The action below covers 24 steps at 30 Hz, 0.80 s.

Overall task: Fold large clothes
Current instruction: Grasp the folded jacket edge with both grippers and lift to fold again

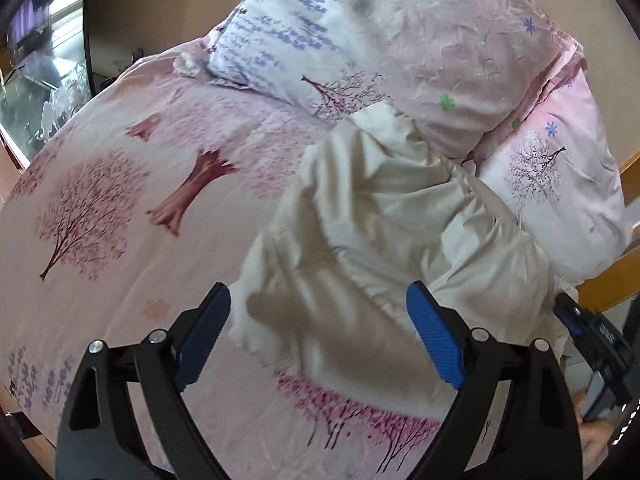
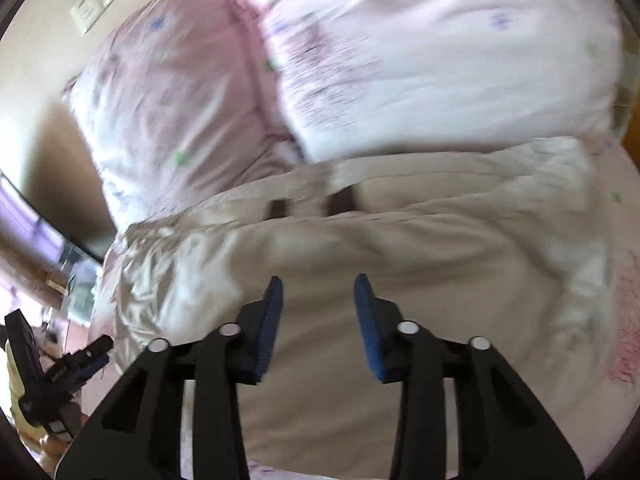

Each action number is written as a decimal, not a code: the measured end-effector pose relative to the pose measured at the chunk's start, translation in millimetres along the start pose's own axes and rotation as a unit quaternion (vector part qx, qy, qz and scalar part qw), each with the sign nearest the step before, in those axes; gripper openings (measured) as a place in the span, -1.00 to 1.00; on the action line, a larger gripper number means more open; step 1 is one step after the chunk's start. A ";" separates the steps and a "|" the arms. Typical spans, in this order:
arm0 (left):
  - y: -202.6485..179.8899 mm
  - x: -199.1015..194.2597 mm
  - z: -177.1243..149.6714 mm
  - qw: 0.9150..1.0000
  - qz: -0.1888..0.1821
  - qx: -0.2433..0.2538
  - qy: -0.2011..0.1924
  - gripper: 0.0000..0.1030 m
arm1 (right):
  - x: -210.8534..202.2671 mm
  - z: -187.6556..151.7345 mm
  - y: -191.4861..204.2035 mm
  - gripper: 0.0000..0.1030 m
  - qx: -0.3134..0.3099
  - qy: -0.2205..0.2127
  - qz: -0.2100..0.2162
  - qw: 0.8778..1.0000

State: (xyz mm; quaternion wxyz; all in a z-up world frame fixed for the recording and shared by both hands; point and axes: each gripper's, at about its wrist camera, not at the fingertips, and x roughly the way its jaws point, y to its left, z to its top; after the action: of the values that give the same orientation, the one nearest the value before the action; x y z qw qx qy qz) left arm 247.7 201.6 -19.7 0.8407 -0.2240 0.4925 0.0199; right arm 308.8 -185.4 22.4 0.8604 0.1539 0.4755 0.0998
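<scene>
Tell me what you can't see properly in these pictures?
- Garment, left wrist view: crumpled, so its kind and full shape are unclear; the left claw covers its near edge.
- Garment, right wrist view: motion blur smears its dark loops.
- Pillows, right wrist view: prints blurred.
- Right claw, left wrist view: cut off by the edge.

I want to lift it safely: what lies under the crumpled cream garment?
Under the crumpled cream cotton garment lies the pink tree-printed bedsheet. Whatever is beneath its middle is covered.
</scene>
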 end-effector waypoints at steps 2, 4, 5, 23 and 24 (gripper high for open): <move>9.0 1.1 -6.9 1.000 -0.011 -0.009 0.011 0.74 | 10.8 0.3 8.2 -0.39 -0.008 0.012 0.002 1.000; 19.3 9.3 -7.7 0.999 -0.019 -0.029 0.030 0.74 | 17.3 -2.8 13.6 -0.42 -0.009 0.021 0.000 1.000; 22.7 12.9 -9.4 0.998 -0.025 -0.039 0.037 0.74 | 18.4 -3.4 14.5 -0.42 -0.007 0.023 -0.002 1.000; 38.5 49.7 -15.4 0.983 -0.084 -0.141 0.084 0.75 | -73.9 -72.2 -155.3 0.57 0.257 -0.023 0.044 0.965; 38.6 51.3 -16.0 0.982 -0.086 -0.147 0.083 0.75 | -75.2 -80.7 -170.5 0.57 0.286 -0.020 0.045 0.957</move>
State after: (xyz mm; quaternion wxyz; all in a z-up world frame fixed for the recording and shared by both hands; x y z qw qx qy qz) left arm 251.2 220.4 -83.0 0.7538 -0.3872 0.5309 0.0010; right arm 205.0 -354.7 -20.1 0.7841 0.4168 0.4598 -0.0052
